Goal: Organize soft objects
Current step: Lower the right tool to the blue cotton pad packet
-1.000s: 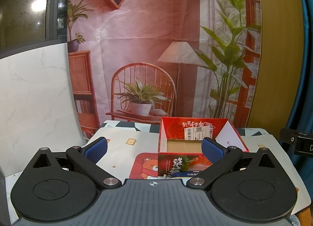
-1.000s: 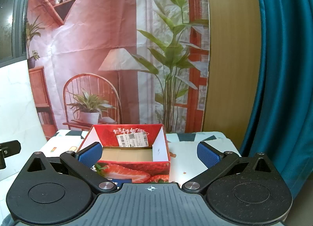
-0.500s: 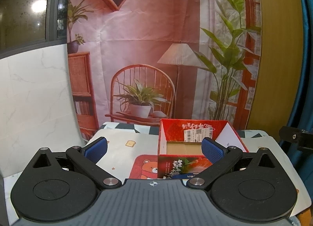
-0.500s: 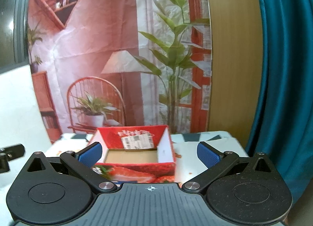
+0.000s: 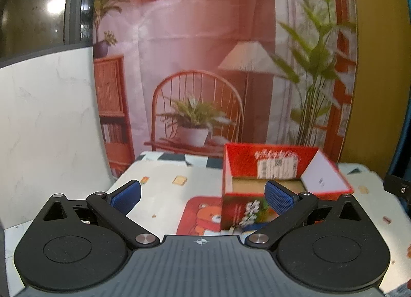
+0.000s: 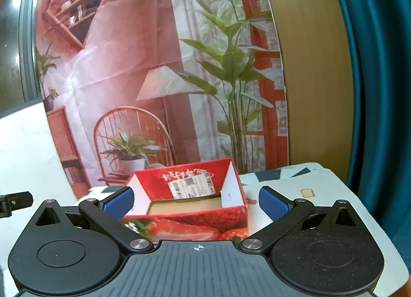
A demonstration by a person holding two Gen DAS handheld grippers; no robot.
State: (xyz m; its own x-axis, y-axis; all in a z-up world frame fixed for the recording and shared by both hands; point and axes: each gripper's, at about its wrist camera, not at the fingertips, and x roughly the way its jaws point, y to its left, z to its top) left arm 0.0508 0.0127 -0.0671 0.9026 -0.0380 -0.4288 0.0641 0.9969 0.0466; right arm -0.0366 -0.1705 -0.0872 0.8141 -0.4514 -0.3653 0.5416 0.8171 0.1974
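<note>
From the left wrist view, the left claw hangs spread and empty over the patterned cloth-covered desk, having lifted slightly since a second ago; the open red strawberry-print cardboard box sits ahead, apparently empty. In the right wrist view, the right claw, also apart and empty, has tilted and neared the box. No soft objects are visible, so sorting hasn't begun.

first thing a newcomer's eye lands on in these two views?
The red strawberry-print box, open-topped and empty as far as its floor shows, on the patterned tablecloth. Behind it hangs a printed room backdrop. Up close, the left hand-held gripper and right hand-held gripper are both open and hold nothing.
</note>
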